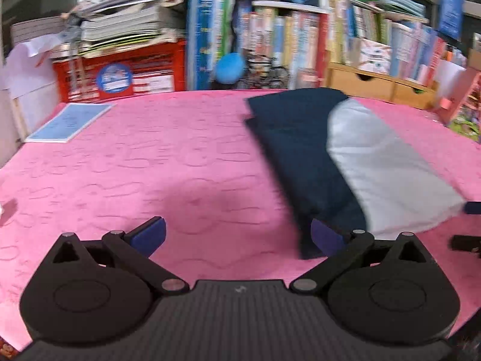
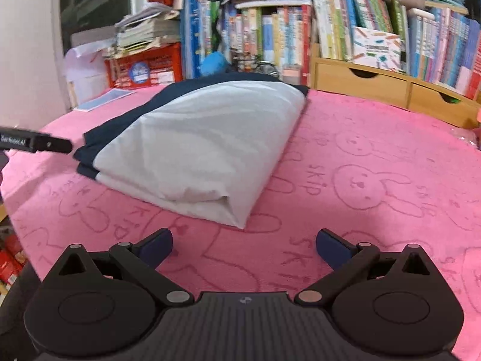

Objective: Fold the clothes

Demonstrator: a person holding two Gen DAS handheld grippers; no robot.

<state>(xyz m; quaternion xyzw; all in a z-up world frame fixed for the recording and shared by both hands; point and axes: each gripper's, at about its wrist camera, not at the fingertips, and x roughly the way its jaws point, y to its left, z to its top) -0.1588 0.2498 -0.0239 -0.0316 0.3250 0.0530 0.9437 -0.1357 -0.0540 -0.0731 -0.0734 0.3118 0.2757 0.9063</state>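
The folded garment (image 2: 192, 141) — white panel over navy — lies on the pink blanket (image 2: 375, 180), ahead of both tools. The left gripper (image 1: 239, 237) and right gripper (image 2: 244, 245) are both spread wide and hold nothing. The fabric looks light, soft and limp, so it will likely sag if lifted. Best purchase is probably the layered near edge — pinch all plies together.

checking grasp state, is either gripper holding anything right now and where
Nothing is held. The left gripper and right gripper are both open, apart from the folded navy and white garment.
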